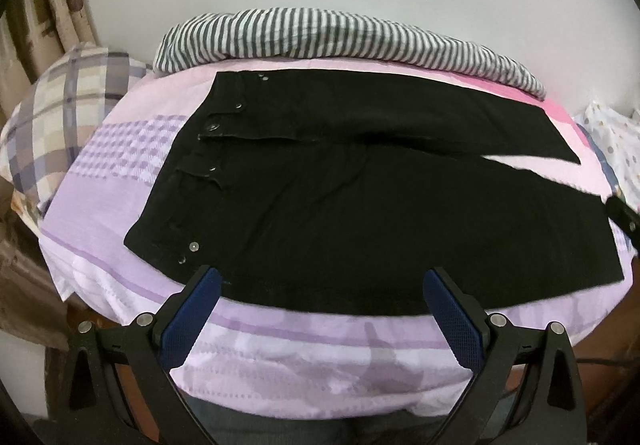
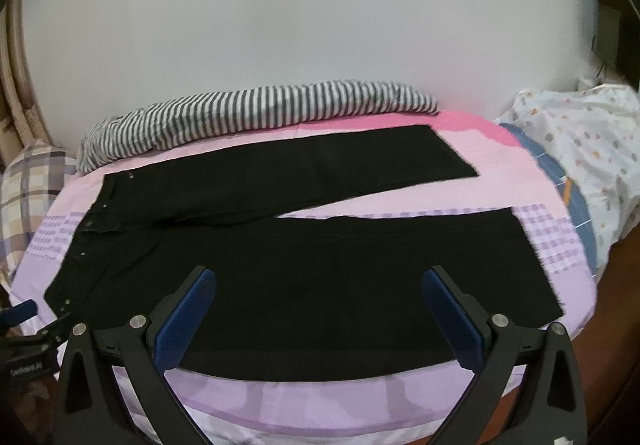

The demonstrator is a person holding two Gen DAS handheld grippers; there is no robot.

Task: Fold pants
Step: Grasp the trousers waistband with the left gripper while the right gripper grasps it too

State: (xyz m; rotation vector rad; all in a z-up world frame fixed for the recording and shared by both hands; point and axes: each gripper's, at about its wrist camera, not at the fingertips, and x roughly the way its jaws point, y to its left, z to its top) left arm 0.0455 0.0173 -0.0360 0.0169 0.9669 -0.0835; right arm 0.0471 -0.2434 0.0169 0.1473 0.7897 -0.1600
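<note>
**Mia:** Black cloth, that was what the long black pants (image 1: 360,213) were made of. They lay flat on the bed with the purple and pink sheet (image 1: 100,213), legs split apart like a V, waist on the left.

**Ben:** Were they hard to lift?

**Mia:** I think not. They looked soft and floppy, a bit thick like jeans, so they would bend anywhere. I would pinch the near edge, at the waist corner with the small silver buttons (image 1: 193,246) and at the leg end.

**Ben:** What did each claw do?

**Mia:** The left claw (image 1: 322,283) was spread wide and held nothing. The right claw (image 2: 320,281) was the same, over the near leg.

**Ben:** Anything hard to see?

**Mia:** Yes. Folds and pockets got lost in the dark cloth, and the striped grey and white blanket (image 2: 256,113) hid the bed's far edge.
</note>
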